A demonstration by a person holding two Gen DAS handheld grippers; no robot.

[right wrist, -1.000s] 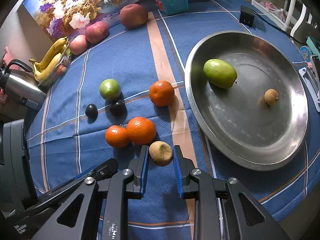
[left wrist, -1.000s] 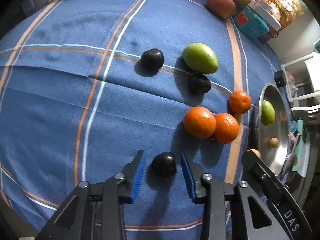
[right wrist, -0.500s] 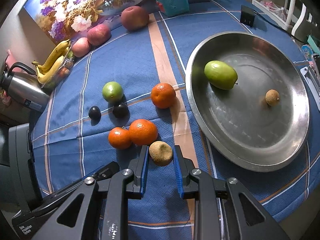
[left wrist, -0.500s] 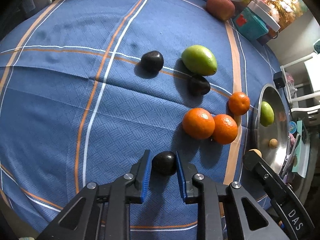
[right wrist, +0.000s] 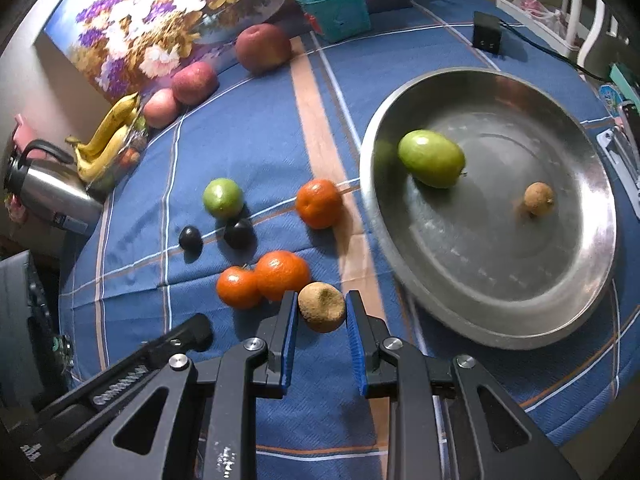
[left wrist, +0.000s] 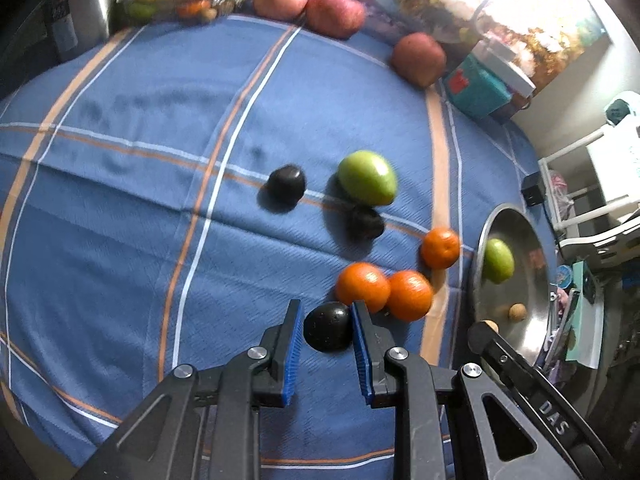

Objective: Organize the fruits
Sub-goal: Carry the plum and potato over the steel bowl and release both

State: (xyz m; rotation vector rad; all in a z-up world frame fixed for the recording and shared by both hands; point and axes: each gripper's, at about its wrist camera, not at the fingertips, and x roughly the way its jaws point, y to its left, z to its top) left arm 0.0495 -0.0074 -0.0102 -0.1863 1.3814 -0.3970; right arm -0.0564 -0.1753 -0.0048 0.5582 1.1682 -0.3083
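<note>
My left gripper (left wrist: 325, 325) is shut on a dark plum (left wrist: 327, 332) and holds it above the blue cloth. My right gripper (right wrist: 322, 312) is shut on a brown kiwi-like fruit (right wrist: 321, 307), just left of the steel plate (right wrist: 592, 264). On the plate lie a green fruit (right wrist: 431, 158) and a small brown fruit (right wrist: 539, 199). Loose on the cloth are three oranges (right wrist: 282, 274) (right wrist: 237, 286) (right wrist: 319, 203), a green fruit (right wrist: 222, 197) and two more dark plums (right wrist: 238, 233) (right wrist: 189, 238).
Along the far edge stand apples (right wrist: 262, 46), bananas (right wrist: 106, 136), a steel kettle (right wrist: 44, 188), a teal box (right wrist: 335, 8) and a flowered picture (right wrist: 160, 24). A black adapter (right wrist: 486, 37) with its cable lies beyond the plate. White chair legs (left wrist: 588, 216) stand at the right.
The left jaws closed on the dark plum and lifted it off the cloth. The right gripper kept its hold on the brown fruit and hardly moved.
</note>
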